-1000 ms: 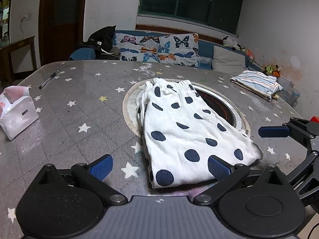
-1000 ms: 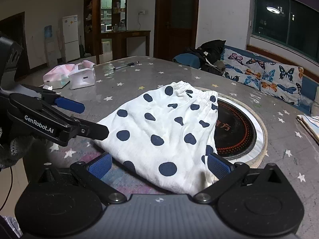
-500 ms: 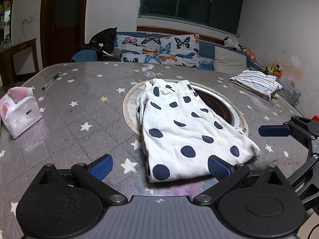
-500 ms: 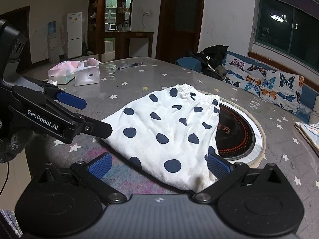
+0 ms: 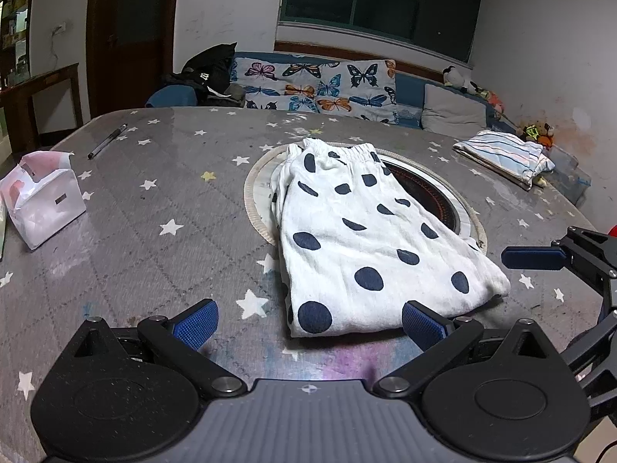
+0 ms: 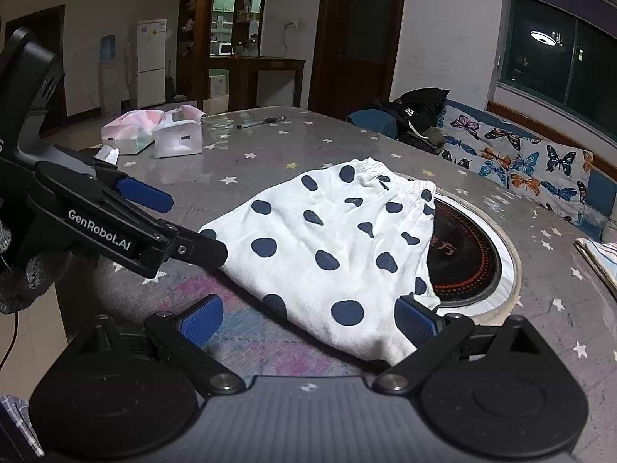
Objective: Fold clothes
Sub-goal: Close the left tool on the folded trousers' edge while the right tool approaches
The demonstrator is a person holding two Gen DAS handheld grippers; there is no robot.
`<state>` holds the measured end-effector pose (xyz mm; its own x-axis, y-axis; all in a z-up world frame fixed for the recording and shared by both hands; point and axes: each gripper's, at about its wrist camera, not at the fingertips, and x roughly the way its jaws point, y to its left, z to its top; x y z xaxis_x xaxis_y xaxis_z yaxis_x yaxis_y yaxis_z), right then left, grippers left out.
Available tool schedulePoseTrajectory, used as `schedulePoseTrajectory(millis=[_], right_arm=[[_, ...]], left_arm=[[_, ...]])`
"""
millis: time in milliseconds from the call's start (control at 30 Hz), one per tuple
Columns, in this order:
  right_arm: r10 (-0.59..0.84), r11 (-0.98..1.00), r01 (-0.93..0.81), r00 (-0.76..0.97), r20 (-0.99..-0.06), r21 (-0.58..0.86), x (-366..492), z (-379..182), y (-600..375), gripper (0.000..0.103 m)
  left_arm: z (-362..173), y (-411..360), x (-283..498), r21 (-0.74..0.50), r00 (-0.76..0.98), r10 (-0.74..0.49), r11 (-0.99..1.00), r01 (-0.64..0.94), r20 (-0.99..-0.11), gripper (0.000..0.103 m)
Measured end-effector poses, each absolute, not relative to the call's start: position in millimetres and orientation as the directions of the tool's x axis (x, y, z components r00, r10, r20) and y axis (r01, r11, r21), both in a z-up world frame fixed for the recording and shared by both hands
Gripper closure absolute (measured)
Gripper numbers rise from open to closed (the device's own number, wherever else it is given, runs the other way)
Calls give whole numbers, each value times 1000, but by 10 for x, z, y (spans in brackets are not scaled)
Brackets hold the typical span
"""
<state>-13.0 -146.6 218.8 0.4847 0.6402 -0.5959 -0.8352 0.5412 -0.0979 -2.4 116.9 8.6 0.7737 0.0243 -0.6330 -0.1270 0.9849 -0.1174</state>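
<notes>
Lying flat on the grey star-patterned bench (image 5: 162, 177) is one white navy-dotted folded garment (image 5: 366, 239); two grippers, left gripper (image 5: 308, 318) and right gripper (image 6: 308, 318), are hovering at its near edge, jaws spread.

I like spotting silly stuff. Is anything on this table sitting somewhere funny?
Yes: the spotted shorts lie partly over the round black cooktop set in the table, waistband end on it. A cooker is an odd place for clothes.
</notes>
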Motion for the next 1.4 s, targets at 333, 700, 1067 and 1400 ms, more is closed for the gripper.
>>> schedulePoseTrajectory(millis=[333, 700, 1067, 1400], right_arm=[[651, 522, -848, 461, -603, -85, -145, 2164, -1419, 20], [649, 496, -860, 461, -605, -123, -182, 2147, -1369, 29], [624, 435, -876, 461, -630, -210, -181, 2055, -1195, 47], [625, 389, -887, 453, -635, -249, -212, 2024, -1070, 62]], left_arm=[[60, 1192, -5, -117, 768, 37, 983, -144, -640, 0], [66, 1237, -4, -136, 770, 37, 978, -159, -638, 0], [64, 1261, 14, -152, 770, 27, 975, -160, -637, 0], [37, 1331, 89, -180, 773, -7, 974, -139, -634, 12]])
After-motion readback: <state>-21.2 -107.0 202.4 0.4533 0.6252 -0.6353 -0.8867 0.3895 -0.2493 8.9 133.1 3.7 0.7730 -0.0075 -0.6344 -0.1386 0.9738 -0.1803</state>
